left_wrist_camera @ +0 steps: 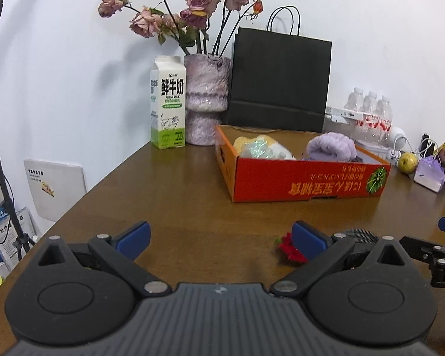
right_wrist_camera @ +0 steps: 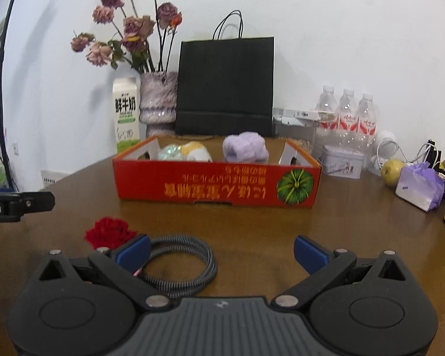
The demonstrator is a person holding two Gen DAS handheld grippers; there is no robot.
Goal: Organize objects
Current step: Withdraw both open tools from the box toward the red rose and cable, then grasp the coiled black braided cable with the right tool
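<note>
Red box [right_wrist_camera: 216,182]: sits mid-tabletop [right_wrist_camera: 341,231], toward the back edge, holding a purple plush [right_wrist_camera: 245,147] and a yellow-white toy [right_wrist_camera: 190,151].
Red flower [right_wrist_camera: 109,233]: lies on the near tabletop, just left of the coiled cable [right_wrist_camera: 190,267].
Left gripper [left_wrist_camera: 221,237]: fingers spread wide, empty.
Right gripper [right_wrist_camera: 221,252]: fingers spread wide, empty, above the cable.

Bright, even indoor light, soft wall shadows, strong fisheye bending at edges.
</note>
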